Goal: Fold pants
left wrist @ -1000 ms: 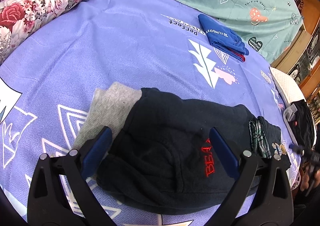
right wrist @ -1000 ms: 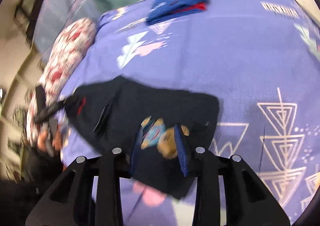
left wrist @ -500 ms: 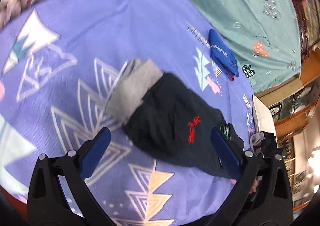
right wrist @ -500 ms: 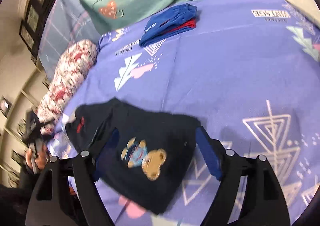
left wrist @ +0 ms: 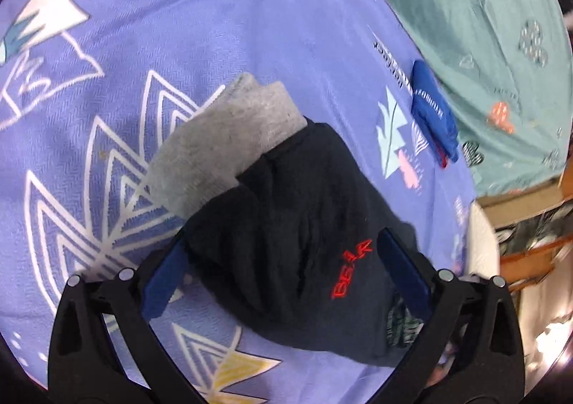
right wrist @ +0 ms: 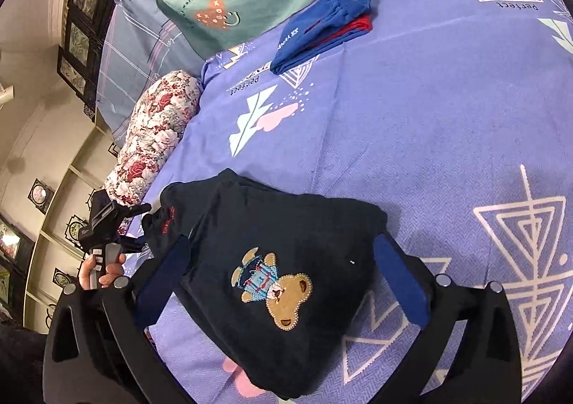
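Seen from the left tongs [left wrist: 283,268], a folded pair of dark navy pants [left wrist: 304,243] lay on a purple bedsheet [left wrist: 215,28] printed with white line patterns. At the pants' left end, beyond the left blue pad, grey cuffs [left wrist: 222,149] stuck out in a soft stack. The dark body of the bundle sat between the wide-spread pads, which did not press it. Red stitched lettering [left wrist: 352,268] showed near the right pad, and a strip of plaid lining [left wrist: 401,328] peeked out below it. Far beyond the right pad lay a folded blue garment [left wrist: 433,121], next to a teal quilt [left wrist: 483,28].

Seen from the right tongs [right wrist: 281,271], a hand [right wrist: 104,271] gripped the other tool's handle at far left, past the left pad. Beyond it lay a floral pillow [right wrist: 154,139]. The pants [right wrist: 286,260] lay between these pads too, with an embroidered teddy bear [right wrist: 275,287] facing up at the centre. These jaws had just been opening and stood wide, with the cloth lying loose between them. The blue garment [right wrist: 322,28], with a red layer under it, rested far ahead on the sheet [right wrist: 429,117].
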The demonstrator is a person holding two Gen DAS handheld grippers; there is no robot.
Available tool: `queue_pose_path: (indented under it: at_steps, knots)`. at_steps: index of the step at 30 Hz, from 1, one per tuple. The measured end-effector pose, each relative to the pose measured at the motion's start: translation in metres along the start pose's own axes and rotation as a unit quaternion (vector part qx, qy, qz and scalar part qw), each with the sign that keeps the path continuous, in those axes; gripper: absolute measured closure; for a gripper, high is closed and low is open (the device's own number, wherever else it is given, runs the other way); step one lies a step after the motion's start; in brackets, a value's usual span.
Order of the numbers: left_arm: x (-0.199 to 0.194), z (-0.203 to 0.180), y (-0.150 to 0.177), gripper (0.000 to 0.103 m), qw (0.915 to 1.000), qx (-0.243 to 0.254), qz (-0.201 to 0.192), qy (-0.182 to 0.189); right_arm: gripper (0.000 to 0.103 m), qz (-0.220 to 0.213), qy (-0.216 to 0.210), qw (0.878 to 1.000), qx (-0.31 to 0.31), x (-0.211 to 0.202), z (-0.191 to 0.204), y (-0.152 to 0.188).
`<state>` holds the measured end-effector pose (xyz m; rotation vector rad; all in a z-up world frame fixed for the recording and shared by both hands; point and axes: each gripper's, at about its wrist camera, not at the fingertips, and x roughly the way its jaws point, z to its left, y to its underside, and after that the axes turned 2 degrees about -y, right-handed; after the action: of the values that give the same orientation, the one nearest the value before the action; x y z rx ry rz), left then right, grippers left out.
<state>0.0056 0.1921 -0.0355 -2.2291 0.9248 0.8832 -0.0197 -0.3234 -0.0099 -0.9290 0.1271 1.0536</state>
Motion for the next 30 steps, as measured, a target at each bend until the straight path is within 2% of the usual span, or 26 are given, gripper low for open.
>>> queue_pose_path:
  at_steps: [2, 4, 5, 8, 11, 17, 20, 22, 23, 24, 27, 29, 30]
  knots:
    - [-0.001, 0.004, 0.003, 0.003, 0.9997, -0.011, 0.007, 0.021, 0.001, 0.002, -0.001, 1.0, 0.003, 0.0, -0.001, 0.001]
    - [-0.004, 0.005, 0.008, 0.015, 0.9997, -0.014, 0.017, 0.014, 0.001, 0.005, -0.008, 1.0, 0.014, 0.0, -0.005, 0.001]
    - [-0.005, 0.006, 0.011, 0.016, 0.9992, -0.022, 0.03, 0.018, 0.001, 0.005, -0.011, 1.0, 0.018, 0.0, -0.006, 0.0]
    - [-0.006, 0.006, 0.02, 0.016, 0.9968, -0.042, 0.061, 0.03, 0.001, 0.007, -0.025, 0.999, 0.027, -0.001, -0.009, 0.0]
    - [-0.003, 0.007, 0.017, 0.011, 0.9955, -0.059, 0.068, 0.029, 0.001, 0.011, -0.028, 0.999, 0.02, 0.0, -0.006, 0.001]
    - [0.01, 0.006, -0.007, 0.011, 0.9948, -0.091, 0.037, 0.025, 0.001, 0.013, -0.028, 0.999, 0.019, 0.0, -0.005, 0.001]
    - [0.012, 0.004, -0.009, 0.013, 0.9963, -0.079, 0.018, 0.03, 0.001, 0.011, -0.036, 0.999, 0.029, -0.002, -0.009, 0.001]
    - [0.014, 0.003, -0.005, 0.037, 0.998, -0.059, 0.009, 0.022, 0.001, 0.012, -0.042, 0.998, 0.034, -0.002, -0.011, 0.001]
    - [0.016, 0.003, -0.004, 0.045, 0.9986, -0.046, 0.01, 0.022, 0.001, 0.014, -0.044, 0.998, 0.035, -0.002, -0.011, 0.001]
    - [0.018, 0.005, -0.002, 0.07, 0.9989, -0.04, 0.011, 0.021, 0.001, 0.016, -0.044, 0.998, 0.036, -0.001, -0.011, 0.001]
    - [0.021, 0.021, 0.001, 0.073, 0.9967, -0.065, 0.009, 0.047, 0.001, 0.019, -0.045, 0.998, 0.033, -0.001, -0.01, 0.002]
    - [0.022, 0.024, 0.0, 0.07, 0.995, -0.083, 0.005, 0.055, 0.001, 0.021, -0.042, 0.998, 0.031, 0.0, -0.009, 0.002]
    - [0.023, 0.023, -0.001, 0.065, 0.9948, -0.084, 0.003, 0.057, 0.001, 0.02, -0.041, 0.998, 0.032, 0.0, -0.009, 0.002]
